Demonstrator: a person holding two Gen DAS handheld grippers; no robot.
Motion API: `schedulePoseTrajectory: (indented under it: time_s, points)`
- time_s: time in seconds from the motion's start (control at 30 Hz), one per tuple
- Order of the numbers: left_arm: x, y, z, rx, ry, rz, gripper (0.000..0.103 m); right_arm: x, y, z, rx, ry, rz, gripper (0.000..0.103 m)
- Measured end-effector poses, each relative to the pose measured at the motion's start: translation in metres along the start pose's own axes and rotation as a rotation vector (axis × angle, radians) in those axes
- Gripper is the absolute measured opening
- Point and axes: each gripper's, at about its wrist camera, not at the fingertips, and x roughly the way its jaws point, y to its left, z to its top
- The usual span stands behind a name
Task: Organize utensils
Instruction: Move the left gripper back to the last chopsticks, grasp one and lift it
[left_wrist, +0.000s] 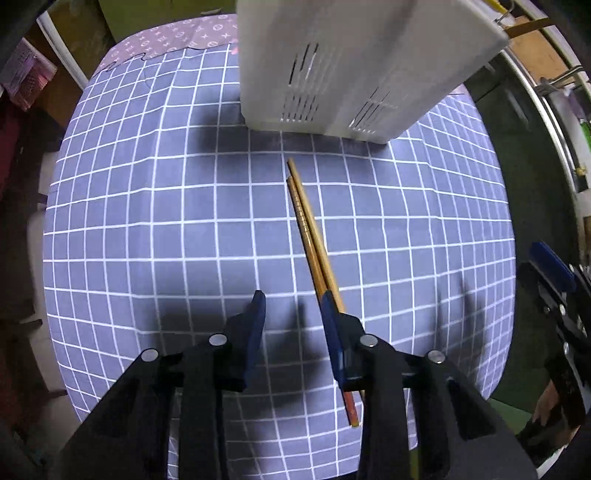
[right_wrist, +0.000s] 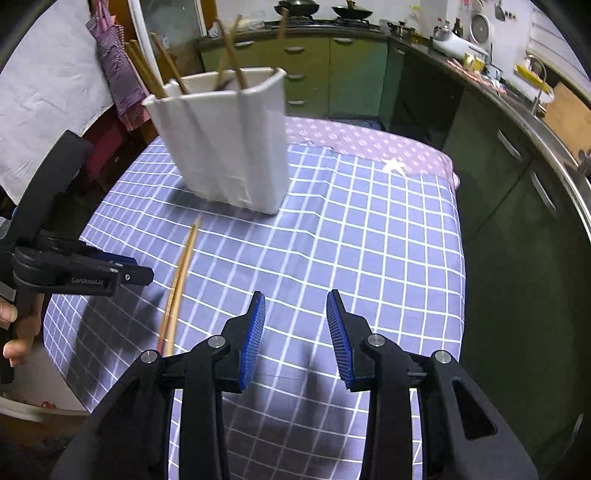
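Both grippers' fingers open w/ nothing held: left gripper (left_wrist: 293, 308) beside chopsticks (left_wrist: 308, 236), right gripper (right_wrist: 295, 314) over checked cloth (right_wrist: 369, 240).

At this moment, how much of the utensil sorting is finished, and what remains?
Done: several chopsticks already stand in the white holder. In hand: nothing; the left tongs are open just beside the pair of chopsticks lying on the checked cloth, without gripping them, and the right tongs are open and empty. Left: that pair still has to go into the holder.
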Motion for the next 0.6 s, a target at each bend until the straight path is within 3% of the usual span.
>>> schedulePoseTrajectory:
  time_s: [0.6]
  points:
    - [0.033,-0.013,0.023,-0.06,0.064,0.085,0.029,0.012,-0.016,-0.005,0.008,0.025,0.039,0.037]
